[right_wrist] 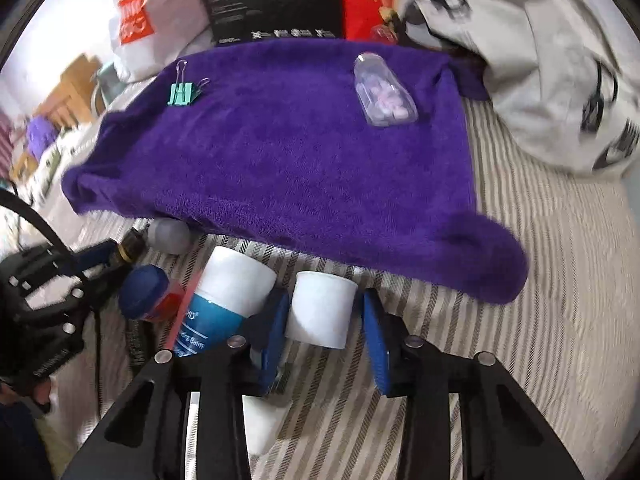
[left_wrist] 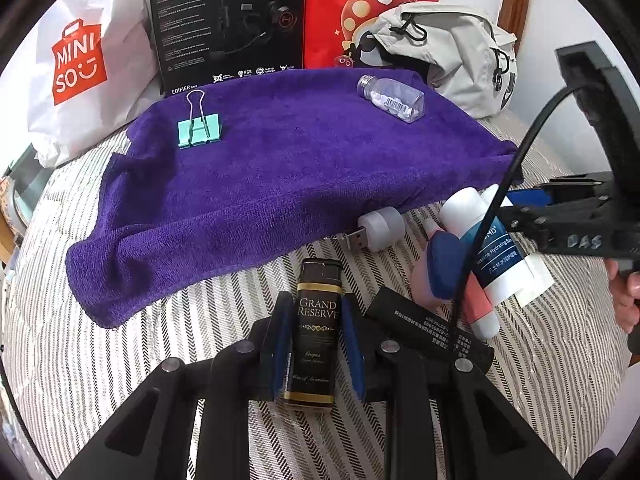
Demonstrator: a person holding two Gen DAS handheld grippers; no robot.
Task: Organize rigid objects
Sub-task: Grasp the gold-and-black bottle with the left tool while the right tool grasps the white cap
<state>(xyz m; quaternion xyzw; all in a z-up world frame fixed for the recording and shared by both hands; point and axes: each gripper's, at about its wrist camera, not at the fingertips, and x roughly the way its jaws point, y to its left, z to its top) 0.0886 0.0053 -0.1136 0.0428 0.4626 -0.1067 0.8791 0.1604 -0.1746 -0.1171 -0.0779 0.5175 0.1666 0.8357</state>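
My left gripper (left_wrist: 318,344) is shut on a black and gold "Grand Reserve" lighter-shaped item (left_wrist: 319,320), its blue pads against both sides, just above the striped bed cover. My right gripper (right_wrist: 326,340) is open around a small white cylinder (right_wrist: 322,308), with a gap at the right pad. Beside the cylinder lies a blue balm tube with a white cap (right_wrist: 232,292). On the purple towel (left_wrist: 280,184) rest a teal binder clip (left_wrist: 199,128) and a clear pill bottle (left_wrist: 394,98). The right gripper (left_wrist: 532,200) also shows at the right edge of the left wrist view.
A white USB night light (left_wrist: 380,230), a pink item with a blue cap (left_wrist: 440,268) and a long black box (left_wrist: 428,332) lie near the towel's front edge. Behind the towel stand a Miniso bag (left_wrist: 80,64), a black Edifier box (left_wrist: 228,24), a red bag (left_wrist: 340,8) and a grey backpack (left_wrist: 460,52).
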